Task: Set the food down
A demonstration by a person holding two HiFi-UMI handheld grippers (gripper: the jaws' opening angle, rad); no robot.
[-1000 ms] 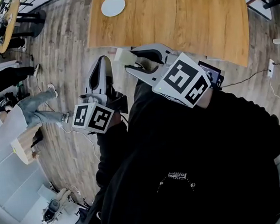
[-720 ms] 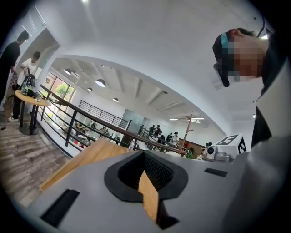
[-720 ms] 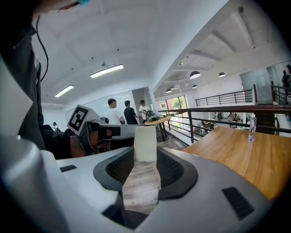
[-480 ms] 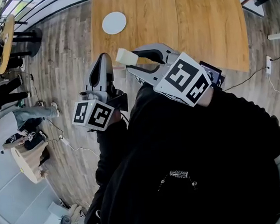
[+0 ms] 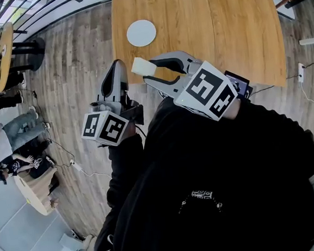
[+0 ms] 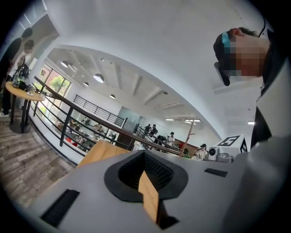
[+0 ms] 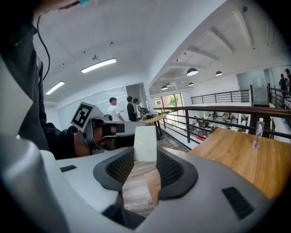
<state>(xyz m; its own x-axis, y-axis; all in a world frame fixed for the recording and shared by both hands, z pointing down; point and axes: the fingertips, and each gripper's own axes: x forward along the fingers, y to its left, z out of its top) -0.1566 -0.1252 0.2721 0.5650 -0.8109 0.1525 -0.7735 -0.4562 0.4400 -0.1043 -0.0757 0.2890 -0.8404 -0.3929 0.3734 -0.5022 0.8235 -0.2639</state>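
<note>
The pale food block (image 5: 142,66) is grasped by the right gripper (image 5: 144,70) at the upper centre of the head view, and its lower end is covered by the pads. The left gripper (image 5: 117,65) is clenched on nothing.

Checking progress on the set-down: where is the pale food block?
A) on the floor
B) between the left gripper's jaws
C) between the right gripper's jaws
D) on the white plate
C: the pale food block sits gripped between the jaws of the right gripper, short of the white plate on the table.
</note>
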